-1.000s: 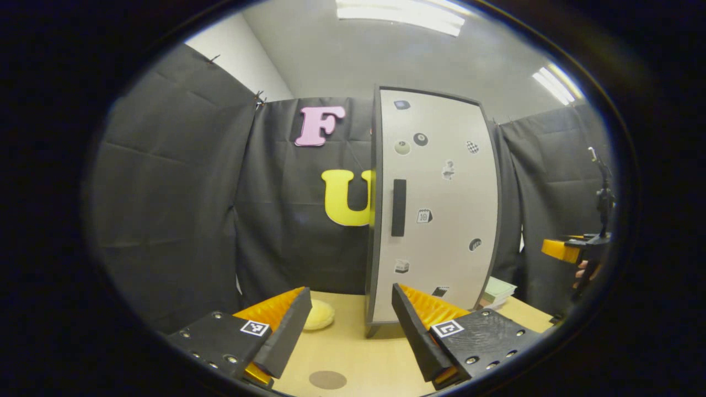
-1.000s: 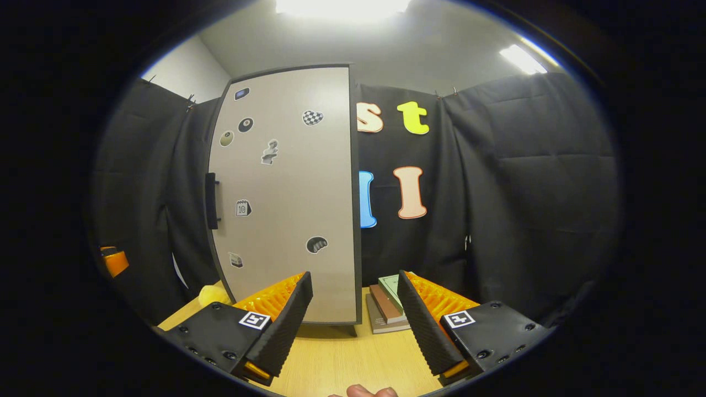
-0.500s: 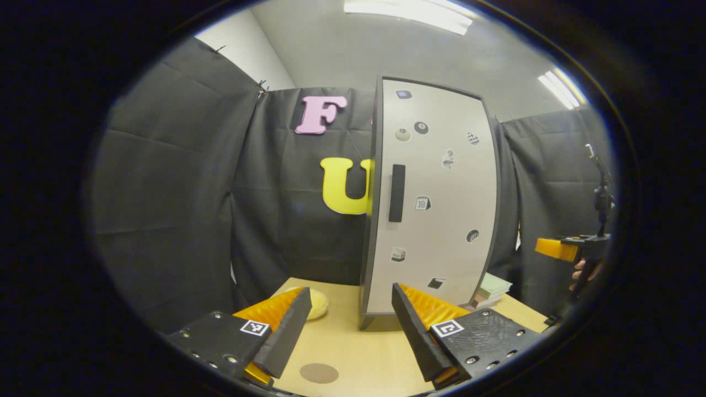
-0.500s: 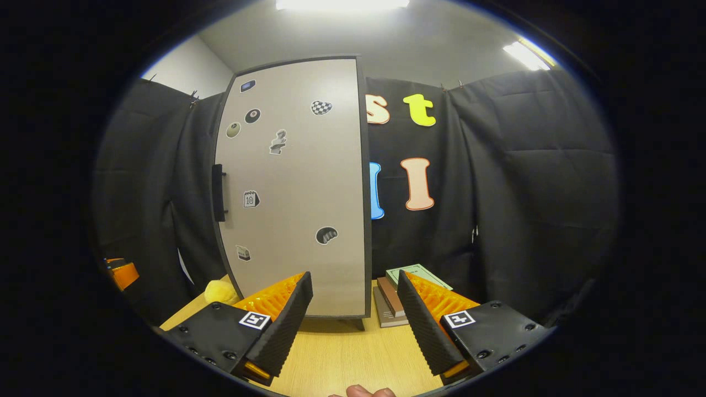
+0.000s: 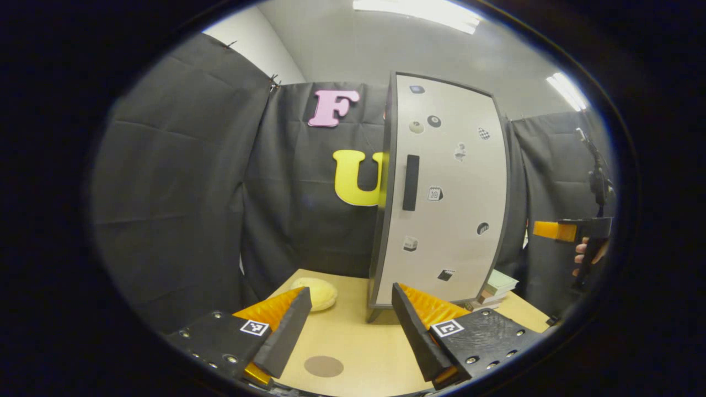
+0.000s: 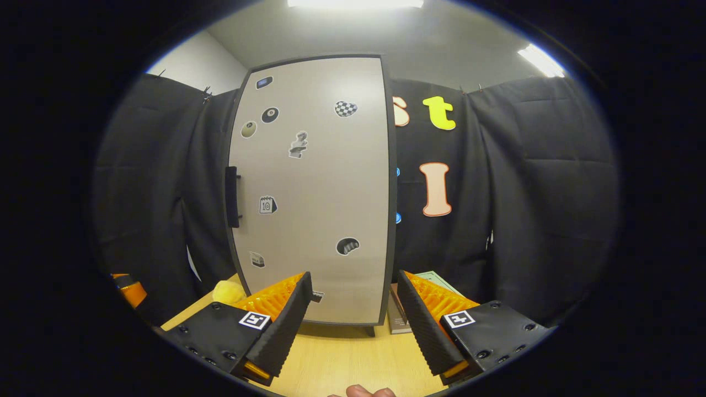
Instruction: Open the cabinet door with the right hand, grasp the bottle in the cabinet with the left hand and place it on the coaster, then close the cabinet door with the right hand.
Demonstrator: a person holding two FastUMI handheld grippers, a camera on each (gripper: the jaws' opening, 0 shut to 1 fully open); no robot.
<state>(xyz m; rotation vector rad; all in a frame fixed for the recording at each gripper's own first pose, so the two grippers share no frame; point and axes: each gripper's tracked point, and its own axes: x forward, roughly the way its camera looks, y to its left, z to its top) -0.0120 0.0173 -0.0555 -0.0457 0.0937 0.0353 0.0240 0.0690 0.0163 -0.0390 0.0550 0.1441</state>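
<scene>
A tall grey cabinet (image 5: 452, 187) stands shut on the wooden table (image 5: 358, 342), its door (image 6: 314, 187) dotted with stickers and its dark handle (image 5: 410, 182) on the door's left edge (image 6: 231, 197). A round brown coaster (image 5: 324, 366) lies on the table near my left gripper (image 5: 348, 331), which is open and holds nothing. My right gripper (image 6: 353, 322) is open too, hovering in front of the lower door. The right gripper (image 5: 573, 231) and its hand also appear far right in the left gripper view. The bottle is hidden.
A yellow plush item (image 5: 314, 292) lies left of the cabinet, also seen as a yellow plush (image 6: 229, 291) in the right gripper view. A stack of books (image 5: 493, 289) sits to the cabinet's right, the books (image 6: 397, 309) close behind my right fingers. Black cloth walls surround the table.
Both views have drifted: the cabinet has slid rightward in each frame and looks slightly closer in the right gripper view. Both grippers remain open.
</scene>
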